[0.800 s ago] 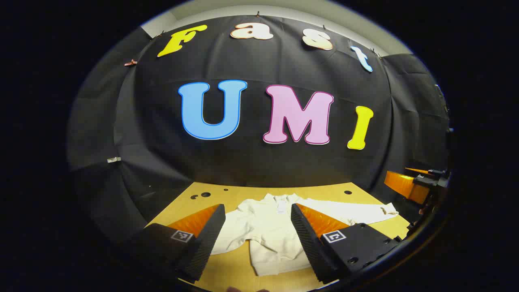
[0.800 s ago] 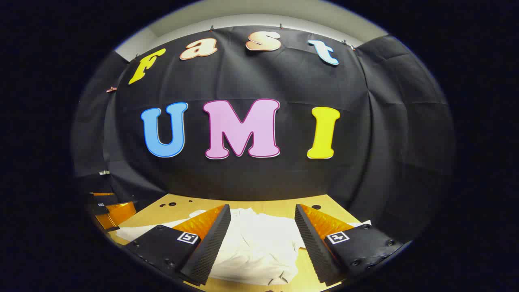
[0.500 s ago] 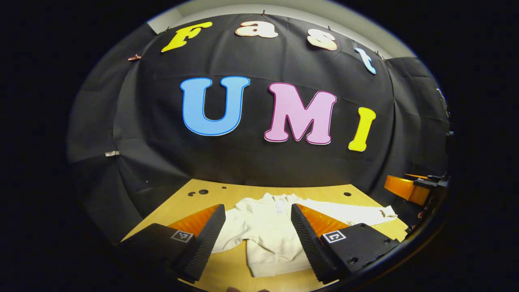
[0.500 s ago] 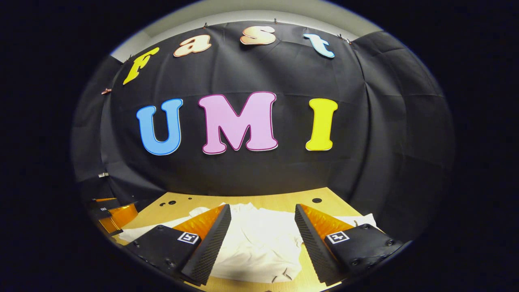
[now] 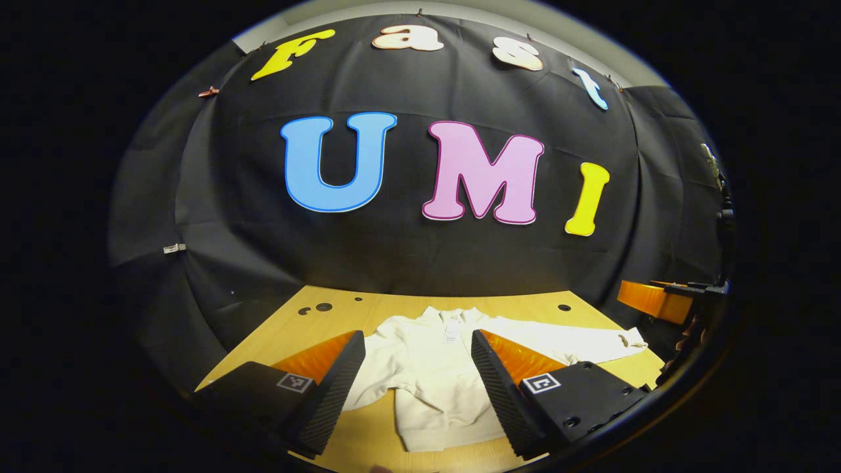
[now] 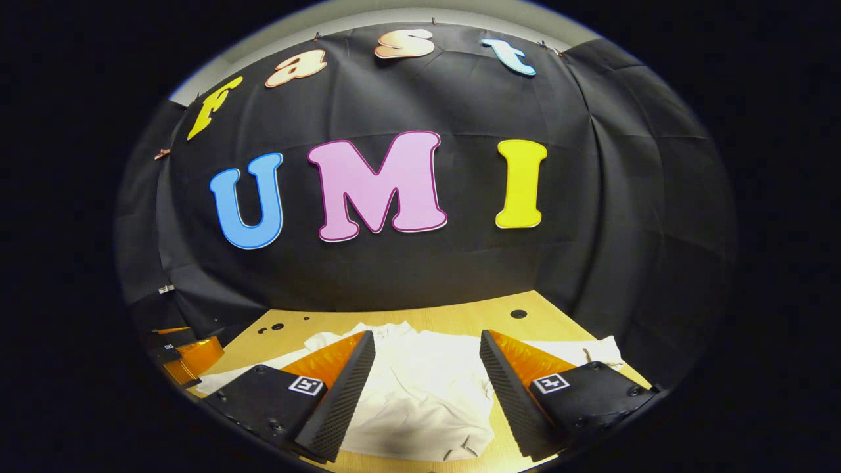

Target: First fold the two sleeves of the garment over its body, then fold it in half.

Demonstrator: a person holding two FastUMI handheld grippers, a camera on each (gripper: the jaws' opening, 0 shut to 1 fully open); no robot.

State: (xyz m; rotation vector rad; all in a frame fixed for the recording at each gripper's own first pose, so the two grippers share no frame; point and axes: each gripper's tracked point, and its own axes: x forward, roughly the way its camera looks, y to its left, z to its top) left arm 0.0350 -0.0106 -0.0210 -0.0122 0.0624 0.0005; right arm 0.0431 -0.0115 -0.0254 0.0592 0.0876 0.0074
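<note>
White garment (image 5: pixel 433 374), partly hidden behind both grippers' spread fingers (image 6: pixel 341 387).

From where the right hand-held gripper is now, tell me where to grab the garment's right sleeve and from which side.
Take the right sleeve at its cuff, coming in from the table's outer right edge. The sleeve lies stretched straight out from the garment's body, flat on the wood, so the cuff is the free end. The open right hand-held gripper could probably pinch it there and carry it over.
</note>
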